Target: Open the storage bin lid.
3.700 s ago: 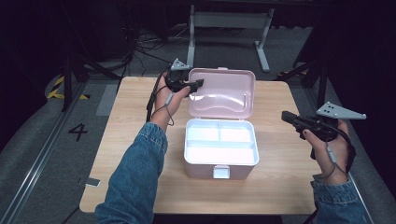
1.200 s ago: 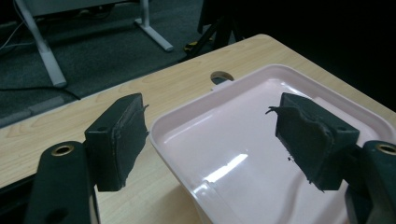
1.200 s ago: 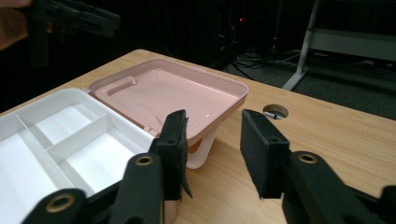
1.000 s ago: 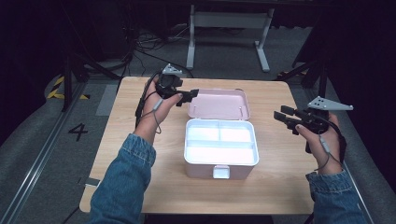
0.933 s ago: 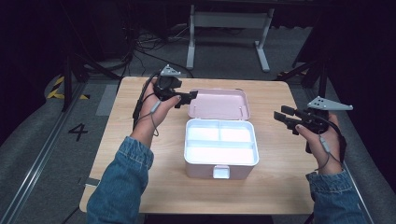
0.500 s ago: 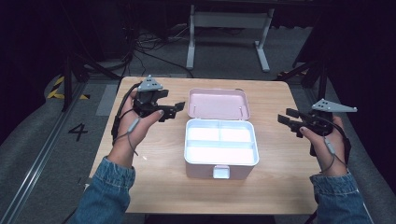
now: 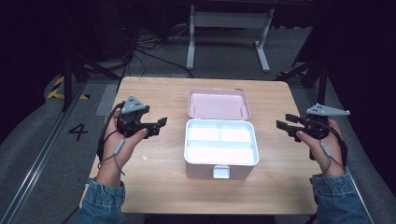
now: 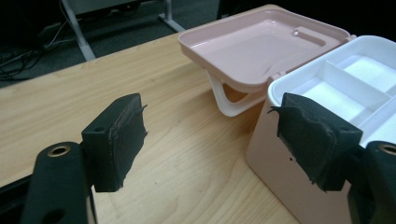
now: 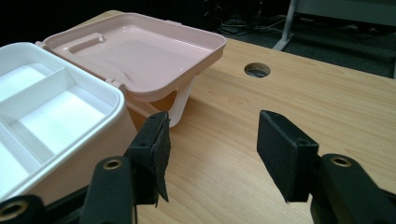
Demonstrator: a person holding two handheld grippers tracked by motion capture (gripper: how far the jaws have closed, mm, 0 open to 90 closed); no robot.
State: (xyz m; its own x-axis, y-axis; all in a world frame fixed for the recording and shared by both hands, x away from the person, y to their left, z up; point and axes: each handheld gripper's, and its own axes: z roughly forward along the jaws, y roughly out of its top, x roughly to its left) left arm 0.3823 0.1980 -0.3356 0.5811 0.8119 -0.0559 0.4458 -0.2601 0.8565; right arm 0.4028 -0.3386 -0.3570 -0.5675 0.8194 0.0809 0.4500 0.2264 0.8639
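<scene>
A pink box (image 7: 205, 168) with a white divided tray (image 7: 221, 142) stands mid-table. Its pink lid (image 7: 218, 103) lies folded back flat behind it. Left of the box hovers my left gripper (image 7: 159, 127), open and empty, its jaws pointing at the box. In the left gripper view its pads (image 8: 121, 135) frame the bare table, with the box wall (image 8: 280, 158) and lid (image 8: 261, 46) just ahead. My right gripper (image 7: 282, 121) is to the right of the box; its jaws have just been opening and nothing is between them. The right gripper view (image 9: 217, 149) looks toward the lid (image 9: 135, 46) and tray (image 9: 46, 102).
The wooden table (image 7: 154, 186) has a round cable hole (image 9: 257, 70) near its far right. A white loop handle (image 9: 182, 105) hangs under the lid. Beyond the far edge stand a metal frame (image 7: 229, 21) and cables. A floor mark "4" (image 7: 77, 132) lies left.
The lid, upright earlier, now lies flat behind the box. My left gripper has left the lid and moved left and nearer to me. The right hand stays about where it was.
</scene>
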